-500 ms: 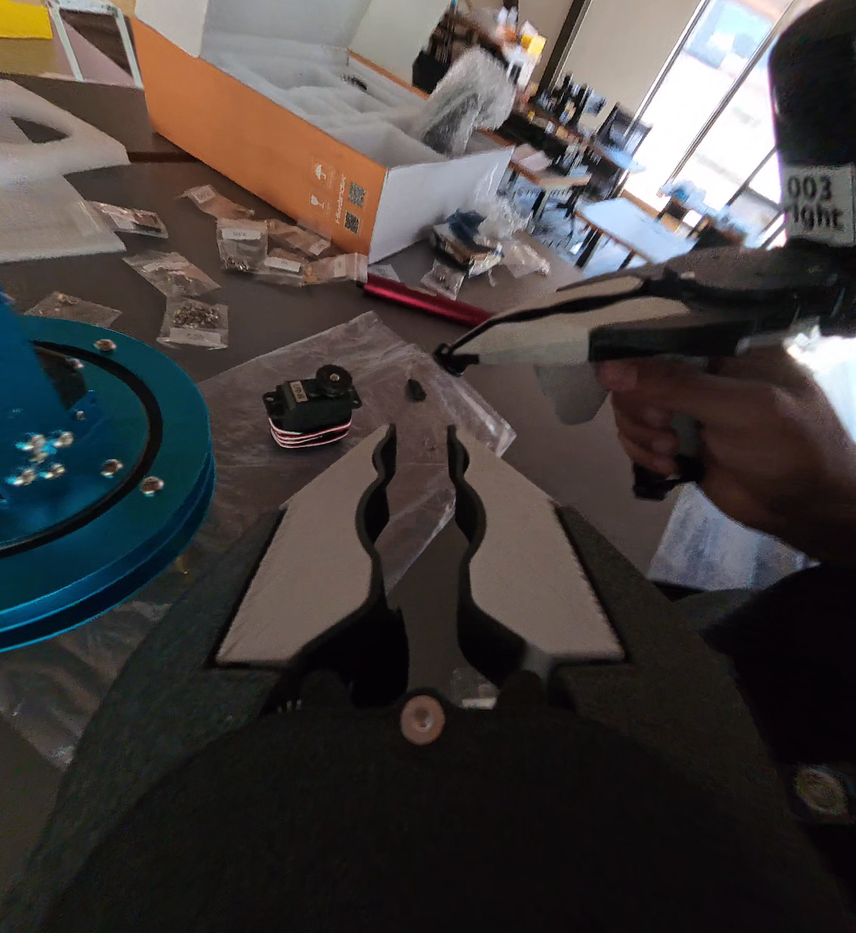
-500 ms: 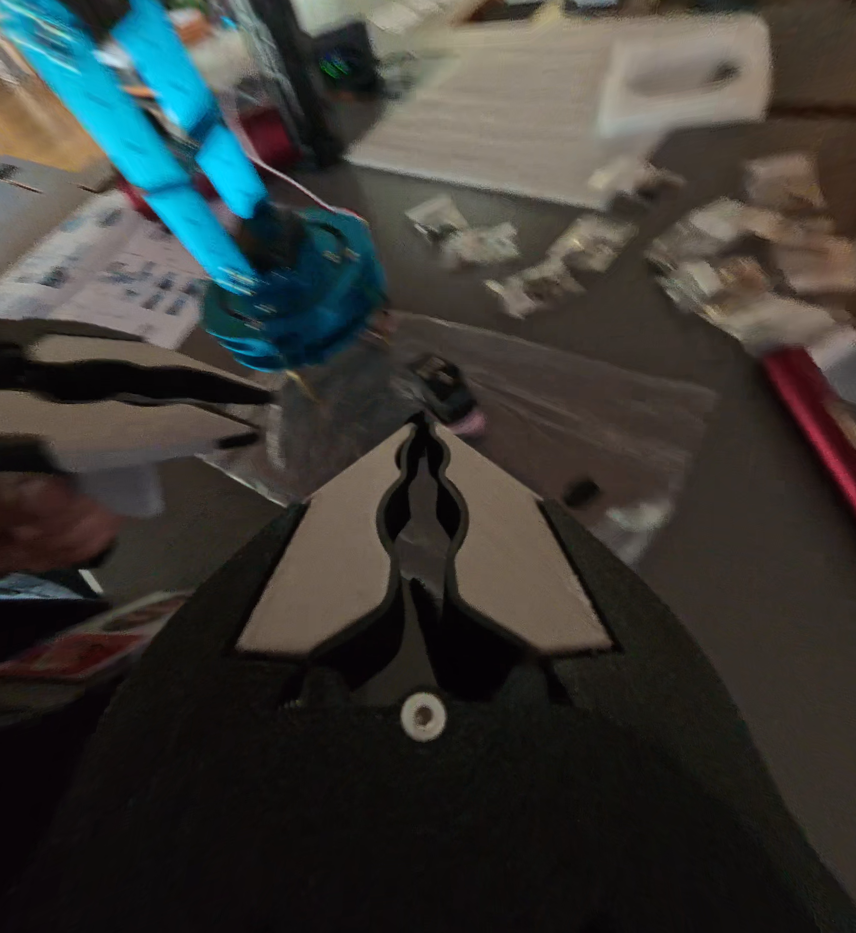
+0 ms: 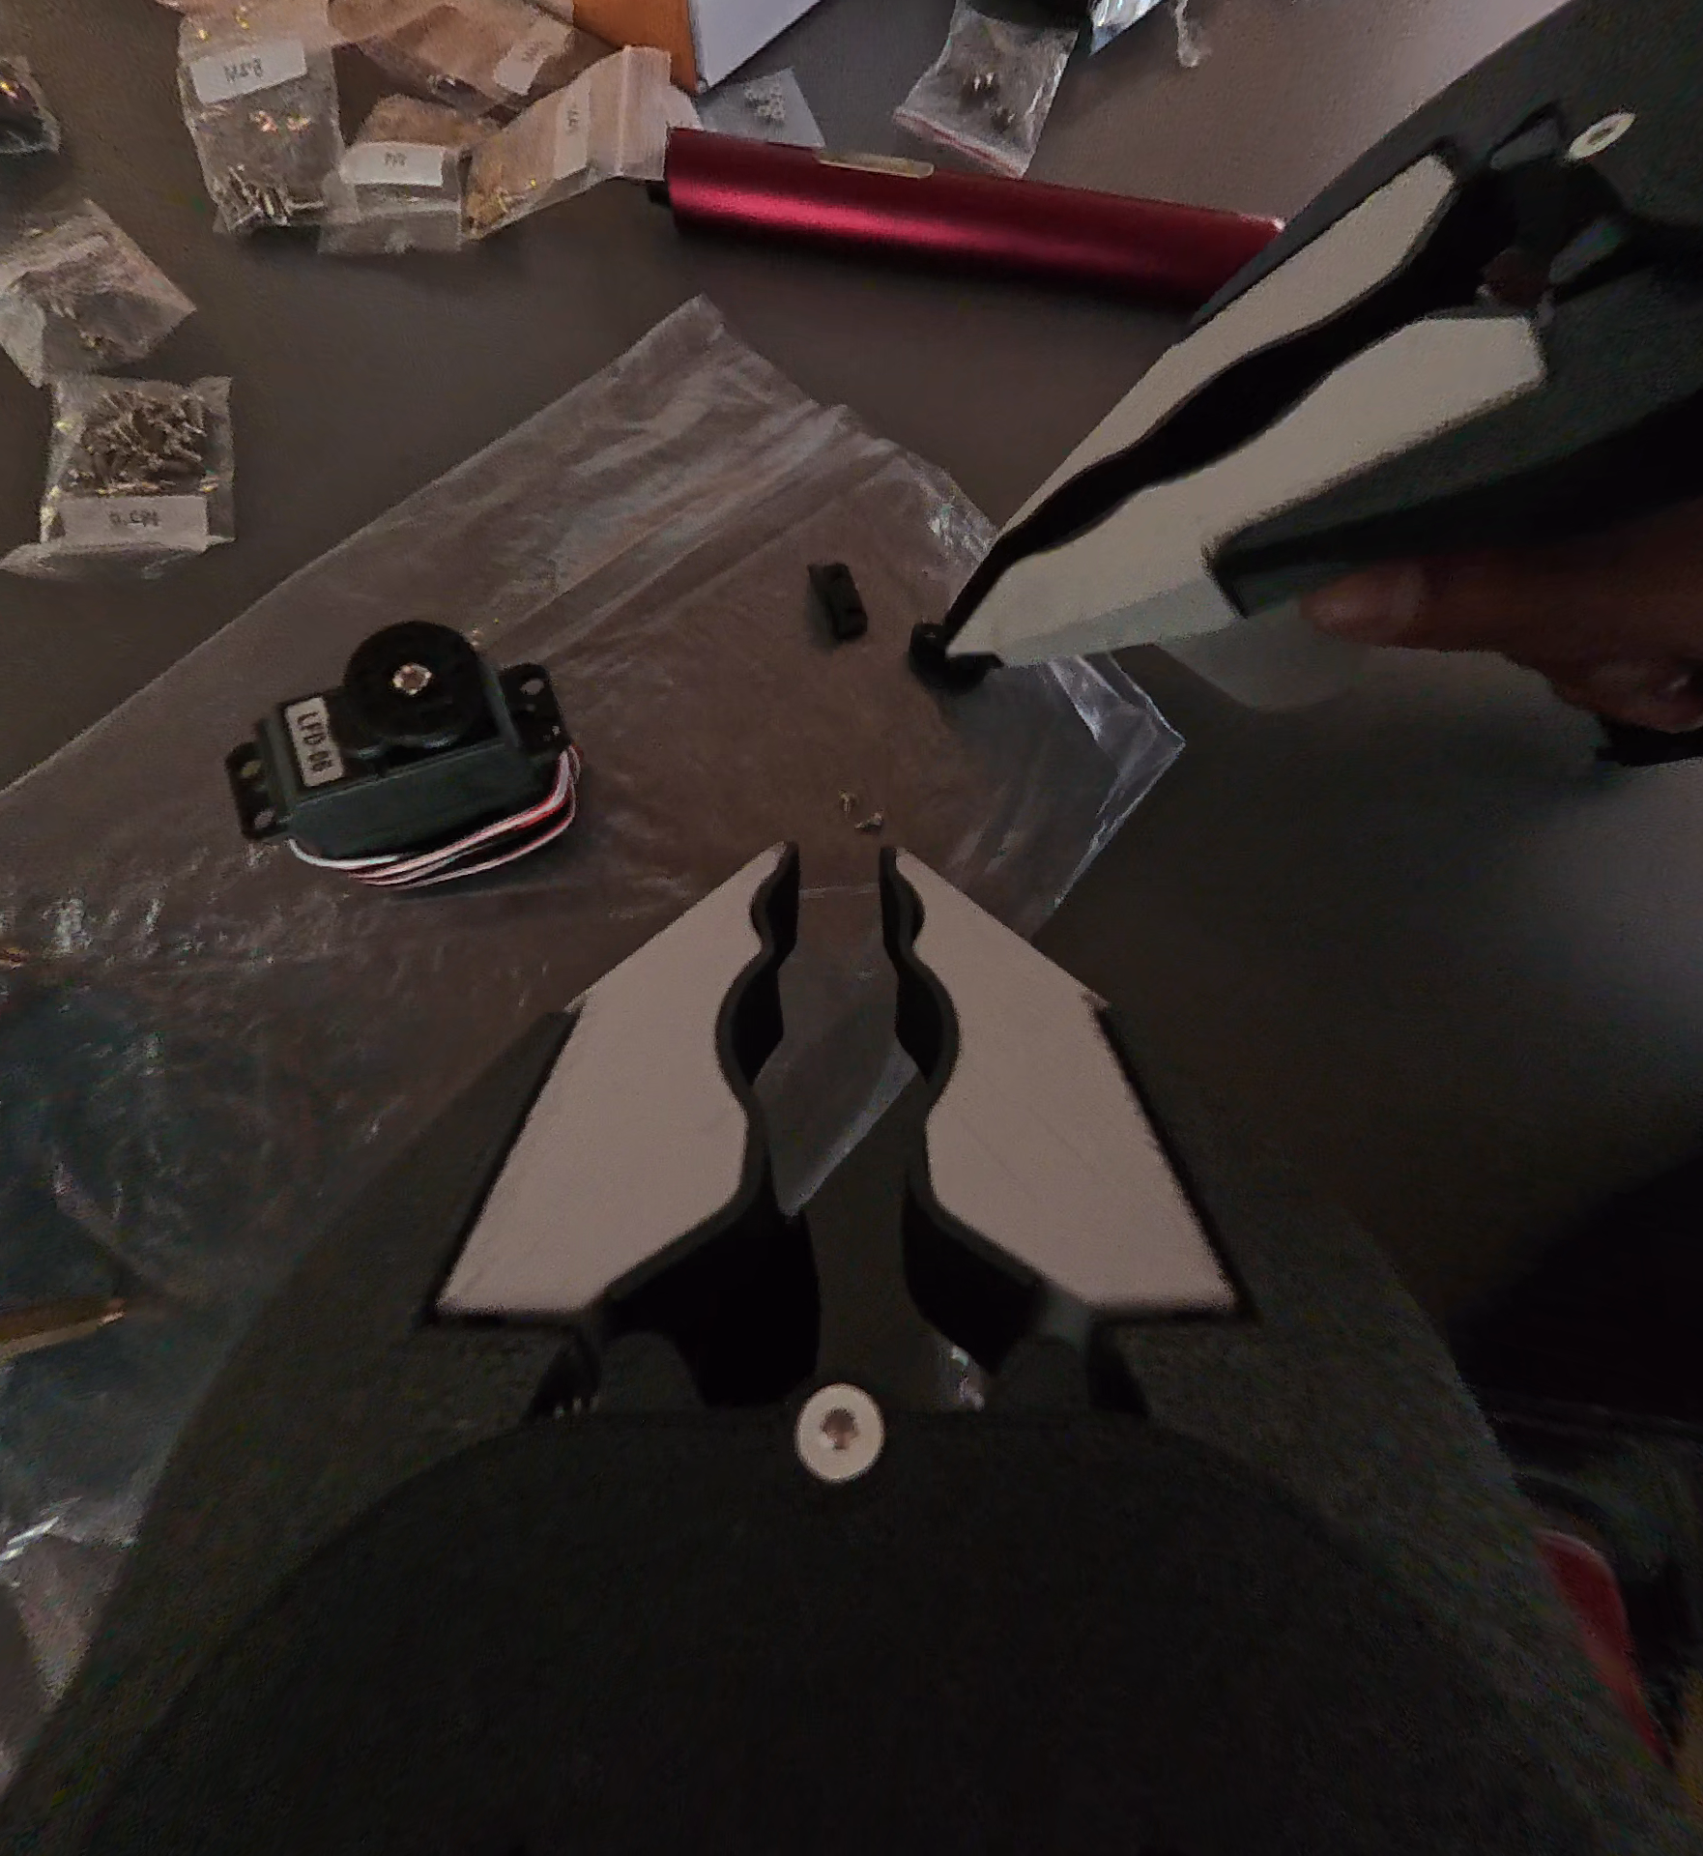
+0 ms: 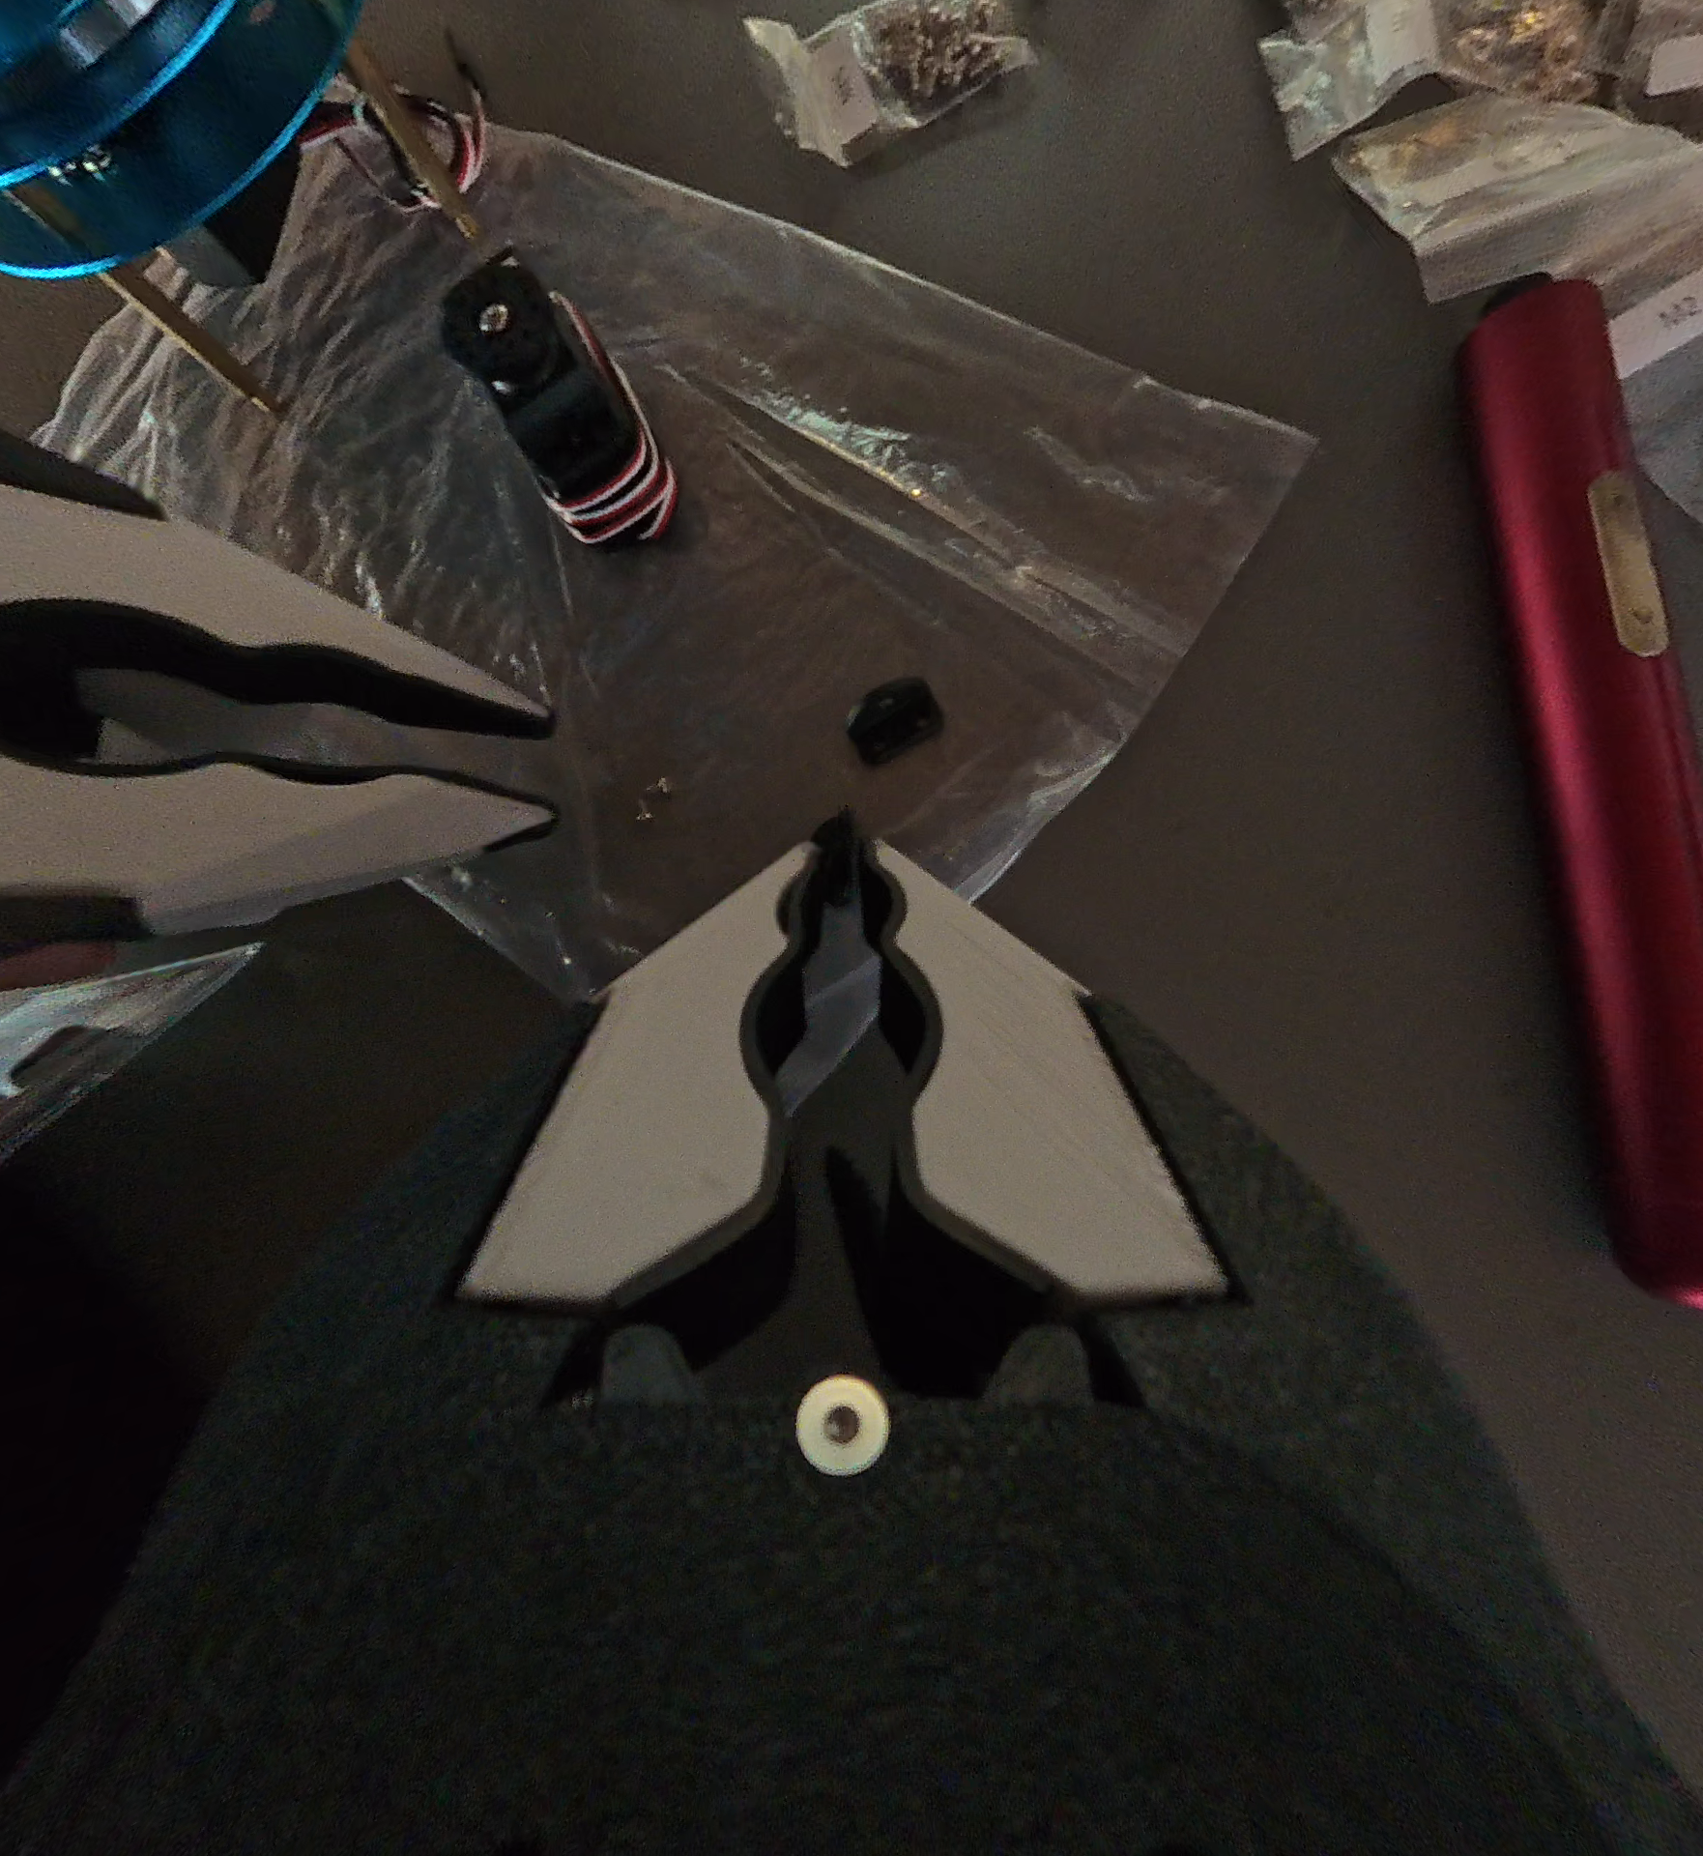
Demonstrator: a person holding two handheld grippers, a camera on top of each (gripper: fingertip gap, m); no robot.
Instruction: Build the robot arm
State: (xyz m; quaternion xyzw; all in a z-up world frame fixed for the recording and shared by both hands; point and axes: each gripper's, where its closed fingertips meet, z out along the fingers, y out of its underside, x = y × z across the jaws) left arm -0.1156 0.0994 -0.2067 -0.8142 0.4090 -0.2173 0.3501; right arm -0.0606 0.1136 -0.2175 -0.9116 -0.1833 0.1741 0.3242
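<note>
Open bench [image 4: 1329, 904] btwn plastic sheet [image 4: 928, 482] & red tube [image 4: 1621, 803]; servo [image 3: 406, 743], black clip [image 3: 835, 601], screw bags [image 3: 130, 472] clutter the rest.

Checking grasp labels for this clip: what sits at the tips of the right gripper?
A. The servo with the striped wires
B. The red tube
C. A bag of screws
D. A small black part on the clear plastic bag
D: the right gripper has its fingertips closed on a small black part over the clear plastic bag; the servo and red tube lie apart.
</note>
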